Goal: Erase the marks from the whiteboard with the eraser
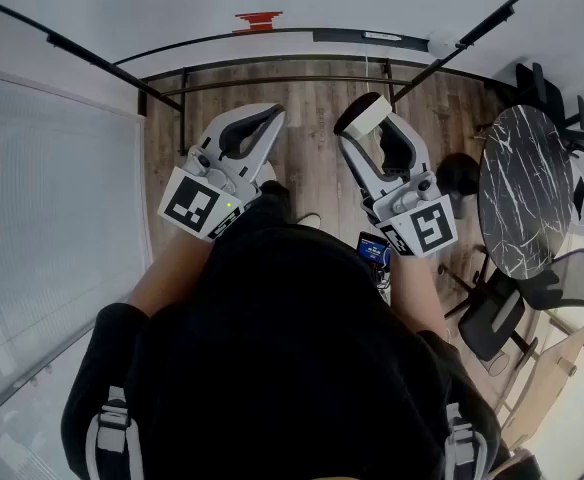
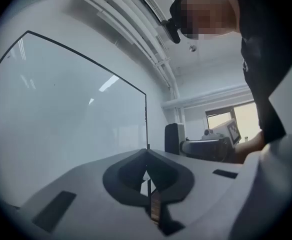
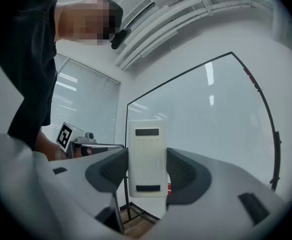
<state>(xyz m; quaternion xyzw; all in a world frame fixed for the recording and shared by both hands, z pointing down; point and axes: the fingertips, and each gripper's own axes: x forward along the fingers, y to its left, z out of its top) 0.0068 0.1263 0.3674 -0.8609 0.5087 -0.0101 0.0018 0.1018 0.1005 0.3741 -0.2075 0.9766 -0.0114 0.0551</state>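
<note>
The whiteboard (image 3: 211, 129) stands upright in a black frame ahead; its face looks plain white with light glints, and I make out no marks on it. It also fills the left of the left gripper view (image 2: 71, 114). From above, only the whiteboard's thin top edge (image 1: 272, 34) shows. My right gripper (image 3: 147, 170) is shut on a white rectangular eraser (image 3: 147, 156), held upright and short of the board. The head view shows the eraser (image 1: 365, 115) at the right gripper's (image 1: 370, 128) tip. My left gripper (image 2: 147, 173) is shut with nothing in it, level with the right (image 1: 265, 120).
The board's black stand rails (image 1: 272, 78) lie on the wood floor ahead. A round black marble table (image 1: 527, 188) and office chairs (image 1: 502, 318) stand at the right. A blinded window (image 1: 42, 218) runs along the left. A small red item (image 1: 259, 19) sits on the wall beyond.
</note>
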